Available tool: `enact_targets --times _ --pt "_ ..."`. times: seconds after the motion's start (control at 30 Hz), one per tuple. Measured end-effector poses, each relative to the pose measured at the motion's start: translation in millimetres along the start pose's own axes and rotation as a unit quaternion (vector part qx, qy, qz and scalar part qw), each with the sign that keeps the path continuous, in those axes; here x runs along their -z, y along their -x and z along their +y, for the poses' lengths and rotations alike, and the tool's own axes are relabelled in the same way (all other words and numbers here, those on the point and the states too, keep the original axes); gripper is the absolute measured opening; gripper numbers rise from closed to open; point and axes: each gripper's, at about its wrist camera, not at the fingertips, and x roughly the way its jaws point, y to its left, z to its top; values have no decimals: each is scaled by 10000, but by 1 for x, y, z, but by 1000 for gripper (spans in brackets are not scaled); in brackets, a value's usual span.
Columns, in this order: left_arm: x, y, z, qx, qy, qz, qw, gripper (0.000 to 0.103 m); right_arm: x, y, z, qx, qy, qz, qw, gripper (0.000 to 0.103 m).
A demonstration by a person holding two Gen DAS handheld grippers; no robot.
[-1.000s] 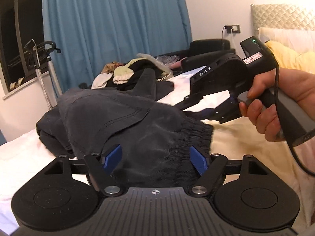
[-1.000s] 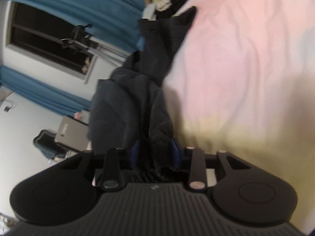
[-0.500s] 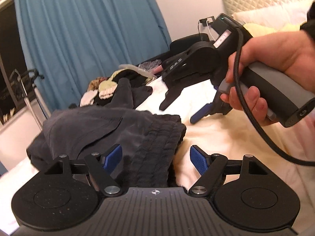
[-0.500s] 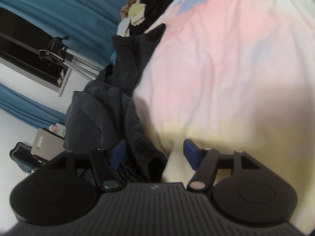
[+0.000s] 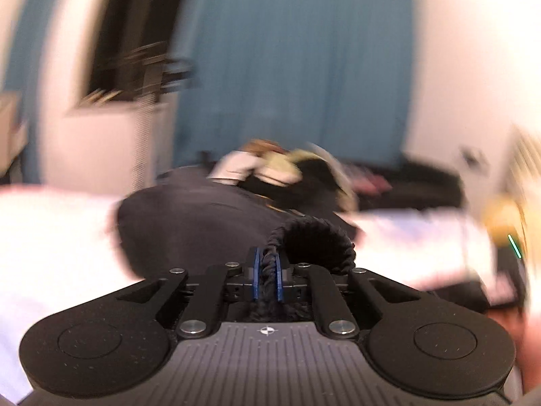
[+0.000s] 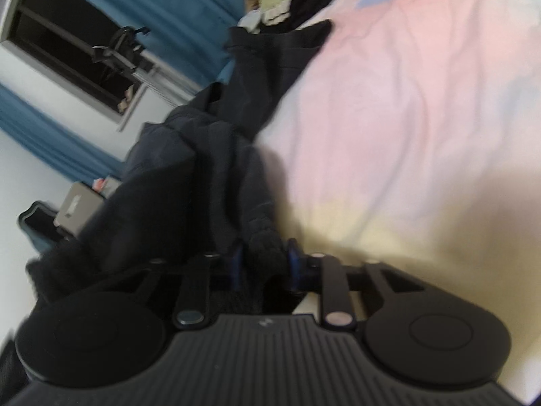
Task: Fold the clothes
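Observation:
Dark grey trousers [image 5: 203,223] lie bunched on the bed. In the blurred left wrist view my left gripper [image 5: 266,277] is shut on the ribbed elastic waistband [image 5: 314,240], which loops up above the blue pads. In the right wrist view my right gripper [image 6: 265,267] is closed around another bunch of the waistband [image 6: 263,243], and the trousers [image 6: 189,182] stretch away from it to the far edge of the bed.
The bed has a pale pink and yellow sheet [image 6: 422,118]. A pile of mixed clothes [image 5: 287,169] lies at the far end, also in the right wrist view [image 6: 280,3]. Blue curtains [image 5: 297,61] and a window [image 6: 67,44] are behind.
Both grippers were open half a second ago and have closed on the waistband. The left gripper has swung fast to the left, blurring its view; the right gripper is no longer in it.

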Motion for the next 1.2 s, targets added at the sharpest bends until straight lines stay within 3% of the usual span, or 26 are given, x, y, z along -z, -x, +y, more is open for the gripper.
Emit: enact_targets --times 0.07,0.17,0.3,0.4,0.43,0.47,0.5,0.6,0.67,0.87,0.97,1.1,1.2 --pt "-11 2 43 -317 872 29 9957 10 5 7 8 -274 -36 120 9995 20" --pt "-19 3 89 -722 1566 154 9849 10 26 15 24 -730 -88 554 9958 19" --pt "-7 -1 127 -894 2280 520 9682 14 52 9 45 -616 468 897 9930 19" --pt "-4 3 129 -846 2244 639 9687 45 51 2 36 -445 412 850 9945 25" --pt "-5 6 128 -814 2222 671 9693 63 49 0 32 -421 343 855 9949 27" --pt "-7 10 127 -771 2195 699 9701 76 49 -1 29 -413 269 844 9952 30" --pt "-9 14 126 -724 2160 728 9710 78 47 -2 25 -410 165 793 9959 31" --pt "-8 26 106 -508 2001 776 9754 79 43 -2 21 -450 -29 626 9970 37" --pt "-8 44 96 -354 1903 691 9786 88 40 -1 21 -457 -60 508 9976 50" --pt "0 65 55 232 1046 729 9916 90 40 -4 26 -499 55 553 9972 52" --pt "7 61 26 423 261 859 9951 92 39 -7 29 -485 153 603 9969 52" --pt "21 53 -9 721 -884 1021 9882 92 38 -11 29 -508 99 649 9966 52" --pt "36 47 -33 813 -1811 1000 9750 92 37 -13 28 -491 -17 663 9966 52"
